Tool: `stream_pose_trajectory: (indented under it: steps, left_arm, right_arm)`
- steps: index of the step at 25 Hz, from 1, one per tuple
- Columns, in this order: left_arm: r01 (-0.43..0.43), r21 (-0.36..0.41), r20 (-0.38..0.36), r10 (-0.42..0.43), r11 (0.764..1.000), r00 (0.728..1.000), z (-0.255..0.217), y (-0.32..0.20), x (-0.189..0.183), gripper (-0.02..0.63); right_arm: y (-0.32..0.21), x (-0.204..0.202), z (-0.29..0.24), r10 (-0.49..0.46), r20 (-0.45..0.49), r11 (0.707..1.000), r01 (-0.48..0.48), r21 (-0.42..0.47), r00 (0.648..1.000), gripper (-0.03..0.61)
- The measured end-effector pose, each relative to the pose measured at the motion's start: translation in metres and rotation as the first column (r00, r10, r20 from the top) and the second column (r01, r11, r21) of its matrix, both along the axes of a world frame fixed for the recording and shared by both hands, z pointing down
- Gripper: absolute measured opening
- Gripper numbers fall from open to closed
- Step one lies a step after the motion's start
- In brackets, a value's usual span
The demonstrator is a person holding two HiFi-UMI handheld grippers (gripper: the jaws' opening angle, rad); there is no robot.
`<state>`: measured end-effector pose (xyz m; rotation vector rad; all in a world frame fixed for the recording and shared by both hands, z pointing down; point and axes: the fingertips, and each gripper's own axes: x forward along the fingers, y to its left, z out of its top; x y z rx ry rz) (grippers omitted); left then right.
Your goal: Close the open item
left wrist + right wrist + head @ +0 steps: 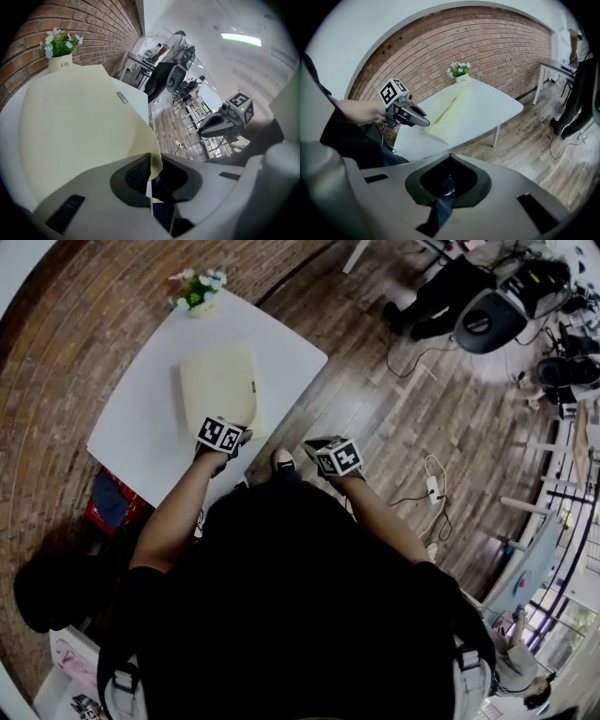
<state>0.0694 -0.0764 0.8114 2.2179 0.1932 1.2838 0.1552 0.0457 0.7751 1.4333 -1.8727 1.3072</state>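
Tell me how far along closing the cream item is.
Done: the cream cover lies at a low angle over the white table, nearly shut. In hand: the left gripper pinches its near corner, which is lifted. Left: lay it flat and release. The right gripper is shut and empty.

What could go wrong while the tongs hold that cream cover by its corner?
1. The left tongs pinch only a corner of the cover, so it might slip out and flop down.
2. The right tongs hang shut, away from the table, so nothing else steadies the cover; it might shift sideways.
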Motion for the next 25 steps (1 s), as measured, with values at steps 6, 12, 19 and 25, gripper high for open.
stream_pose_trajectory:
  steps: [6,12,19,25]
  left_arm:
    - [-0.017,-0.022,0.036,0.018,1.000,0.999,0.004,0.005,0.004,0.054]
    - [-0.035,-0.039,0.070,0.038,0.999,0.997,0.009,0.007,0.008,0.058]
    - [-0.044,-0.075,0.124,0.053,0.996,0.991,0.016,0.011,0.011,0.061]
    - [-0.056,-0.116,0.174,0.076,0.992,0.982,0.022,0.011,0.011,0.064]
  right_arm:
    - [0.008,0.002,-0.009,0.007,-0.001,1.000,-0.007,0.004,1.000,0.021]
    - [0.012,0.004,-0.009,0.020,0.002,1.000,-0.020,0.006,1.000,0.021]
    - [0.022,0.011,-0.001,0.048,0.013,0.999,-0.048,0.001,0.999,0.021]
    - [0.026,0.012,-0.002,0.073,0.015,0.997,-0.072,-0.029,0.997,0.021]
